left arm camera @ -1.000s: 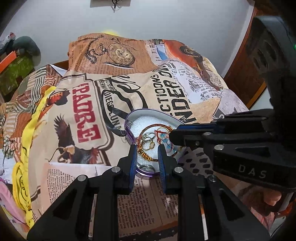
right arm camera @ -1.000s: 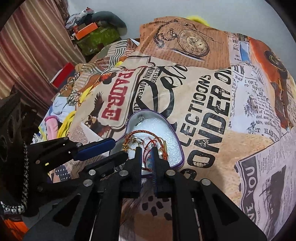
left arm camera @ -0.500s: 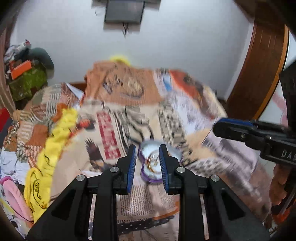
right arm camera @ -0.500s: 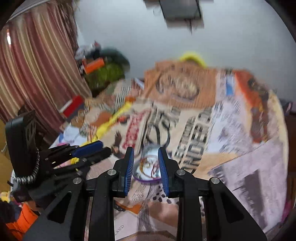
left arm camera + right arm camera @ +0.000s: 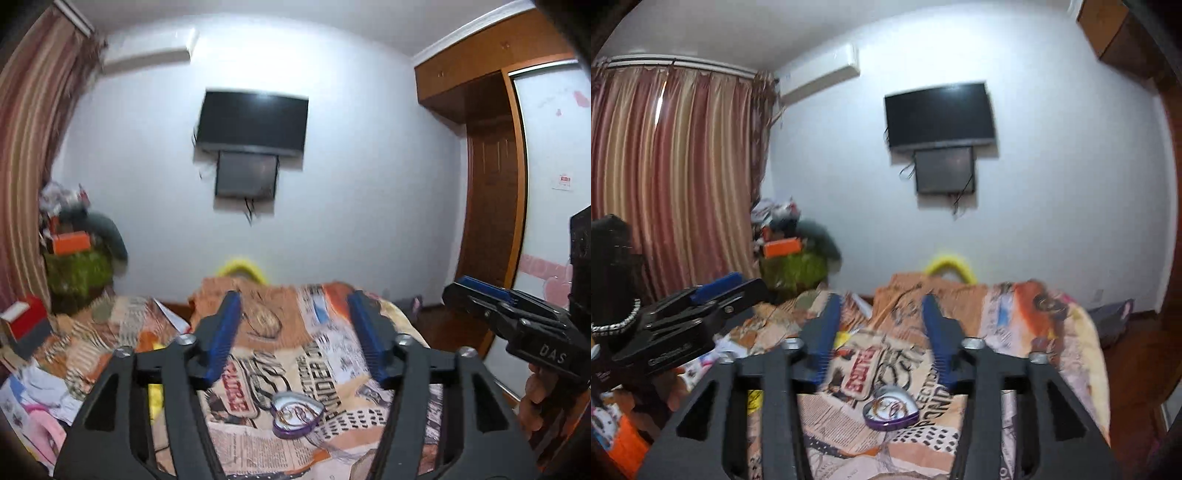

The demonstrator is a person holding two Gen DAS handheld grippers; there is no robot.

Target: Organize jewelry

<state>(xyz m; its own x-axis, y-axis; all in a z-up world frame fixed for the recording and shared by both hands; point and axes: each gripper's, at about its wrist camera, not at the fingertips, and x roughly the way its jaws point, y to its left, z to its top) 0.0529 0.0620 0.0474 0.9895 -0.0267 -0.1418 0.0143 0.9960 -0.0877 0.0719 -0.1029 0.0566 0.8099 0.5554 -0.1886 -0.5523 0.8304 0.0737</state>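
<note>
"DAS" is printed on the right tongs (image 5: 480, 295), seen from the left tongs' camera above a bed (image 5: 332, 354) spread with newsprint-patterned cloth. A purple heart-shaped tin (image 5: 297, 415) lined in white, holding tangled gold and red jewelry (image 5: 295, 411), lies on the bed, its point towards the cameras. The left tongs (image 5: 295, 336) and right tongs both stand wide open, holding nothing, well above the tin.

A purple-walled heart-shaped tin (image 5: 295, 417) with white lining sits on an orange-and-cream newspaper-print bedspread (image 5: 325, 365); striped red-and-gold curtains (image 5: 672, 177), black wall-mounted television (image 5: 938, 114), white wall (image 5: 369, 166).
</note>
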